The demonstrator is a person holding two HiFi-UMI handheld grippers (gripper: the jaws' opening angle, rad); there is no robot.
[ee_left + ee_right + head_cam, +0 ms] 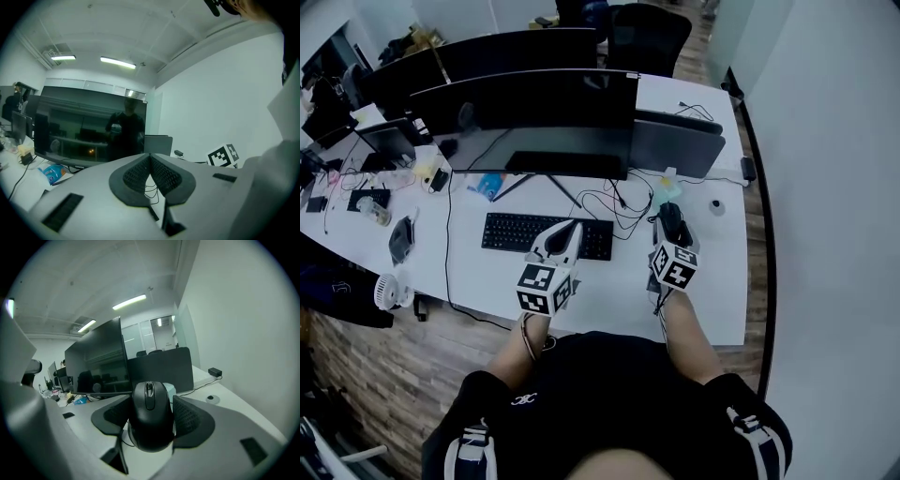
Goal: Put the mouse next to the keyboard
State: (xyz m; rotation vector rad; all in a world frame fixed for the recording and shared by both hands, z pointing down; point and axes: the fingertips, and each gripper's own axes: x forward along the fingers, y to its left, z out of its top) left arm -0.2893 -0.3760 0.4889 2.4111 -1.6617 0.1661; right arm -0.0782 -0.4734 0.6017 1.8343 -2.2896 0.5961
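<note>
Holding the mouse (150, 416) in the right claw (152, 398), with one dark pad pressed on each side. Spread wide for that (a fat mouse, so a wide grip). Gripping round the middle and back, with the wheel end poking out in front, away from the hand. Probably held this way so as to carry it flat and set it down without a tip or a roll.

Hard to tell whether lifted or resting on the desk (619, 286); no clear gap under it in either view.

As for the left claw (150, 159): shut, tips together, nothing between them. Hanging over the keyboard (506, 232) in the head view. Most likely just waiting there, not needed for so small a job.

From the head view: mouse out to the right of the keyboard, near it but not beside it yet. Between the two, and a little further back, a tangle of cables (623, 202). Mouse right inside the right claw, at its far end, straight ahead of the marker cube.

Next, as a guess: carry it leftwards, stop just past the keyboard's right edge, then let go. Mind the cables (easy to snag on the way).
</note>
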